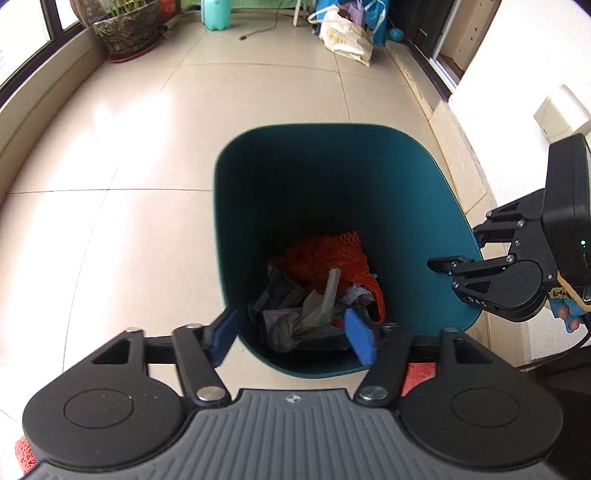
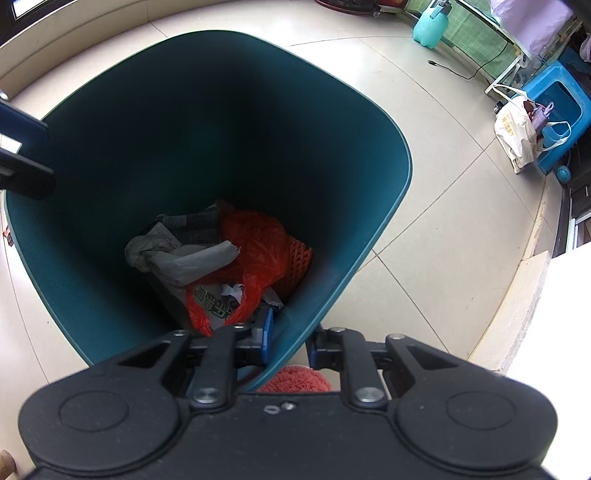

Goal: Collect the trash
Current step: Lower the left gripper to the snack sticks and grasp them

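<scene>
Left hand-held gripper (image 1: pixel 291 334) was held spread apart and empty above the teal bin (image 1: pixel 436 206), whose rim was clamped by the right hand-held gripper (image 2: pixel 290 341). Trash (image 2: pixel 221 258) was heaped at the bottom. A potted plant (image 1: pixel 125 33), a spray bottle (image 2: pixel 430 26) and a tote bag (image 2: pixel 515 134) were left on the tiled floor (image 1: pixel 147 166) behind.

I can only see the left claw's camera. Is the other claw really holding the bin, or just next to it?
Observer: Holding it. The right claw pinches the bin at its rim, with one side inside the wall and one outside.
Kid: What's hiding by the orange bag?
Observer: Something grey with printed characters pokes out below the orange bag.
Kid: And that teal bottle far away?
Observer: The right view shows its top. The teal bottle has a sprayer on it.
</scene>
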